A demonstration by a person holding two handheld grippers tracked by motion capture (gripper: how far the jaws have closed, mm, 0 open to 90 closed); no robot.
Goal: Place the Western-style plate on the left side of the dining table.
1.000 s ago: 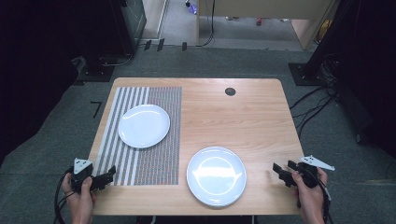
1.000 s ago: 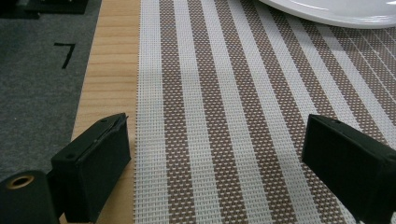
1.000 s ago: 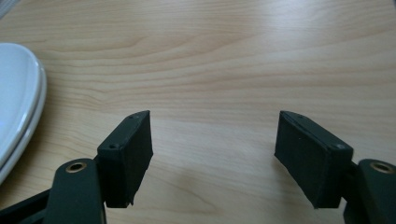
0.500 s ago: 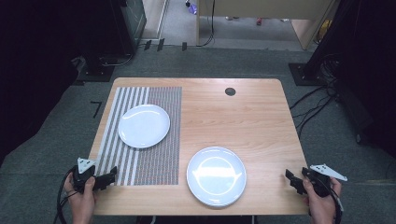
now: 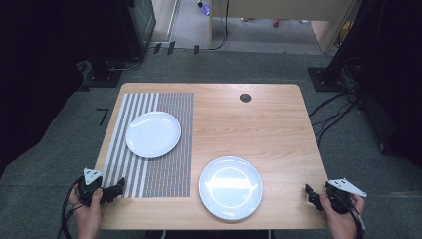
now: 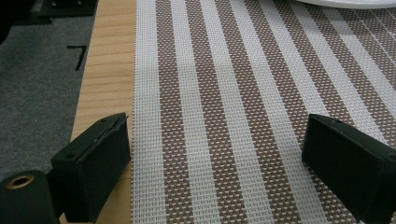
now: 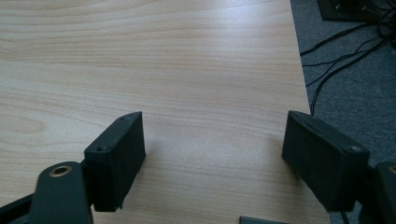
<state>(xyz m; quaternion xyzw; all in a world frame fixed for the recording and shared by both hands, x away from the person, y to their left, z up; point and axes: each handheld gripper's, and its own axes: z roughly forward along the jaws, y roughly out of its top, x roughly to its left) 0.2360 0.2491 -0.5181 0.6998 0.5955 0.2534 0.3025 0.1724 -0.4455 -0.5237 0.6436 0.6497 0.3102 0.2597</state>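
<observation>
High view: the right gripper (image 5: 312,195) has its jaws wide and bare, just opened further, at the counter's (image 5: 259,124) near right edge. Beside its tips, toward the left, lies the near plate (image 5: 230,187). The left gripper (image 5: 115,190), also wide and bare, sits over the striped mat's (image 5: 169,164) near corner, with the far plate (image 5: 153,134) beyond.

L gripper (image 5: 115,190) & R gripper (image 5: 311,194) fingers apart.
</observation>
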